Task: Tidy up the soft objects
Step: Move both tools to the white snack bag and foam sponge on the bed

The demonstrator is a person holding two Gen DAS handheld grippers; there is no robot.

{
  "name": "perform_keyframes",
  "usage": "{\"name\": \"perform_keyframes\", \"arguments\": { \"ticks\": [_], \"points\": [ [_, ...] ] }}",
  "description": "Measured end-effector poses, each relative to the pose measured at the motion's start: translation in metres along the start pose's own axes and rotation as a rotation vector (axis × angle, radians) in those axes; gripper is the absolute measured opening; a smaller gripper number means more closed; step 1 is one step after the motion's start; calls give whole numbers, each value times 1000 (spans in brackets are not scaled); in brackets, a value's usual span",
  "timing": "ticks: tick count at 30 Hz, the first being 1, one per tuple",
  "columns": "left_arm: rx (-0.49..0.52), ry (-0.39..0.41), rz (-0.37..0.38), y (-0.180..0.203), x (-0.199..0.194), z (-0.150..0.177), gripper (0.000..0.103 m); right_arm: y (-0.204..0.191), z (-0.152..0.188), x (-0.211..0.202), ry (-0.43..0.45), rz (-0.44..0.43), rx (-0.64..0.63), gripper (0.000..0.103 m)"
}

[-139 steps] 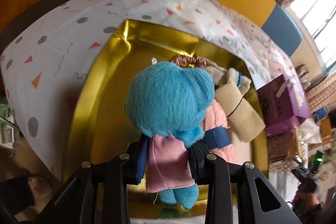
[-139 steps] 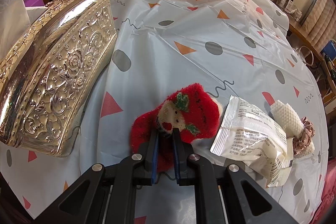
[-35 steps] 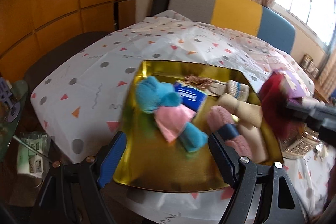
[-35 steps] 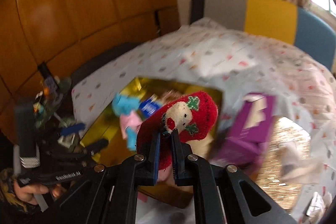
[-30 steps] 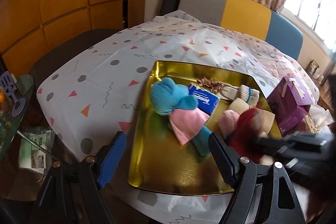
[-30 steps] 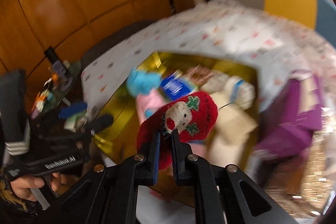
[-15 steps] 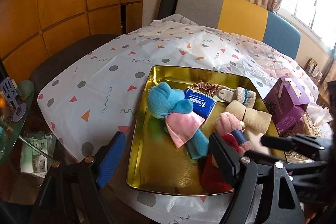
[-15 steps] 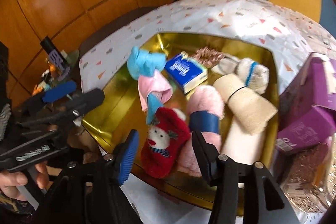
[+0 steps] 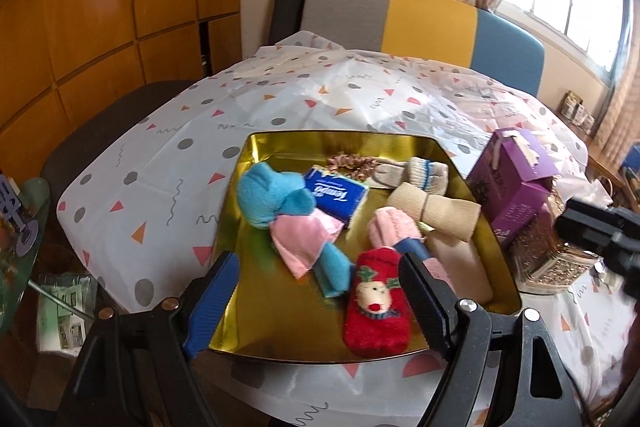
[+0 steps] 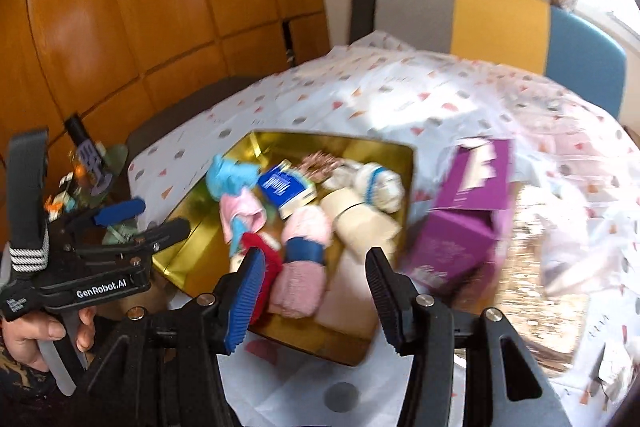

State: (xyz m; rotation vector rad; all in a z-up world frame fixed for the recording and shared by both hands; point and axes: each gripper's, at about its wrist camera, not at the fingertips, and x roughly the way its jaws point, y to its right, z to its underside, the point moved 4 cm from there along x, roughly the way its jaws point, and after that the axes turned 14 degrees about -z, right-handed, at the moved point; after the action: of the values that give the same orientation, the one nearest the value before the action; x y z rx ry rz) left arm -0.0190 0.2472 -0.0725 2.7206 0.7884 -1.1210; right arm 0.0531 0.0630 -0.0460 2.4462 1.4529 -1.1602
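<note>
A gold tray [image 9: 256, 147] on the patterned tablecloth holds several soft things. A red sock with a reindeer face [image 9: 376, 311] lies free at the tray's front, next to a blue plush in a pink dress [image 9: 276, 203] and a pink sock roll [image 9: 394, 227]. Behind them are a blue tissue pack [image 9: 336, 193], a beige roll [image 9: 436, 211] and a striped white sock [image 9: 424, 173]. My left gripper [image 9: 318, 263] hangs open and empty over the tray's front edge. My right gripper [image 10: 315, 259] is open too, above the tray's near corner, and its blue finger covers part of the red sock [image 10: 272, 259].
A purple box [image 9: 516, 187] and a silver embossed box [image 9: 556, 259] stand right of the tray. A hand [image 10: 36, 331] holds the left gripper at the table's left corner. A small glass side table [image 9: 20, 227] with clutter lies lower left. Chairs stand behind the table.
My right gripper carried the red sock over the tray, opened and dropped it at the front, then drew back and up. The left gripper backed off a little, still open.
</note>
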Motion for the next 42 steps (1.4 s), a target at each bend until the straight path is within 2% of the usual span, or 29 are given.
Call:
{"name": "perform_keyframes", "arguments": {
  "ticks": [5, 12, 17, 19, 21, 24, 28, 29, 30, 31, 33, 35, 38, 42],
  "points": [
    [39, 21, 32, 17, -10, -3, 82, 43, -1, -51, 109, 86, 87, 53],
    [117, 93, 122, 54, -36, -16, 82, 134, 22, -147, 269, 312, 313, 53],
    [169, 134, 221, 89, -57, -30, 82, 212, 63, -234, 447, 548, 583, 53],
    [207, 150, 260, 108, -67, -34, 82, 243, 88, -267, 521, 662, 706, 53],
    [252, 162, 295, 130, -75, -35, 82, 269, 115, -293, 575, 738, 827, 53],
    [333, 175, 352, 169, -88, -35, 82, 297, 152, -314, 591, 816, 938, 53],
    [461, 205, 438, 228, -112, -29, 82, 315, 196, -321, 593, 862, 1017, 53],
    [490, 218, 453, 242, -118, -26, 82, 320, 207, -321, 589, 849, 1077, 53],
    [533, 229, 465, 261, -124, -21, 82, 322, 216, -324, 643, 795, 1126, 53],
    [564, 231, 480, 276, -127, -17, 83, 321, 221, -326, 673, 777, 1146, 53],
    [636, 221, 519, 312, -131, -6, 90, 323, 224, -326, 669, 782, 1157, 53],
    [708, 211, 551, 346, -133, 8, 90, 323, 223, -322, 677, 736, 1163, 53],
    [817, 181, 582, 394, -130, 29, 90, 321, 218, -320, 673, 730, 1145, 53],
    [928, 89, 607, 449, -109, 50, 90, 322, 221, -321, 698, 699, 1163, 53]
  ]
}}
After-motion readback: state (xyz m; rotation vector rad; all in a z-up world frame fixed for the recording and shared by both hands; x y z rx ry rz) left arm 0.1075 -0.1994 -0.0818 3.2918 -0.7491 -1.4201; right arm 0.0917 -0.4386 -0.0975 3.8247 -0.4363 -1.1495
